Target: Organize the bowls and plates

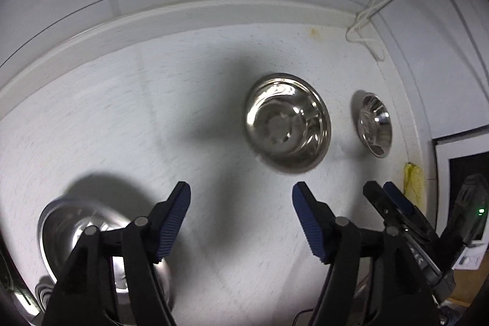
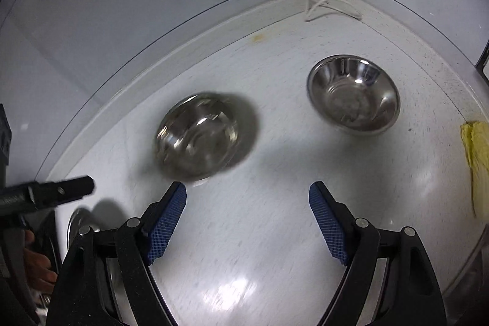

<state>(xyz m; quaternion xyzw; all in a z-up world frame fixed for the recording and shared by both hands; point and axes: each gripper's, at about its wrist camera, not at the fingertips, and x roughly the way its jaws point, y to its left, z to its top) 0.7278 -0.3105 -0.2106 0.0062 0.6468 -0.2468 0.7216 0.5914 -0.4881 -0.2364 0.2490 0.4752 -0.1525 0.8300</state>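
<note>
Left tongs [image 1: 241, 188], right tongs [image 2: 247, 188] spread, empty; round shiny steel bowls [image 2: 354, 95] on speckled white counter [image 2: 259, 234].

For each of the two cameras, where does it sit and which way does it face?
Left wrist: on the left hand-held gripper, facing the countertop; its open fingers and the right hand-held gripper show.
Right wrist: on the right hand-held gripper, facing the corner; its open fingers show.
Shared: two steel bowls, yellow cloth.

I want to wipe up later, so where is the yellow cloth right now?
The yellow cloth lies at the counter's right edge in the right wrist view, right of the far steel bowl.
</note>
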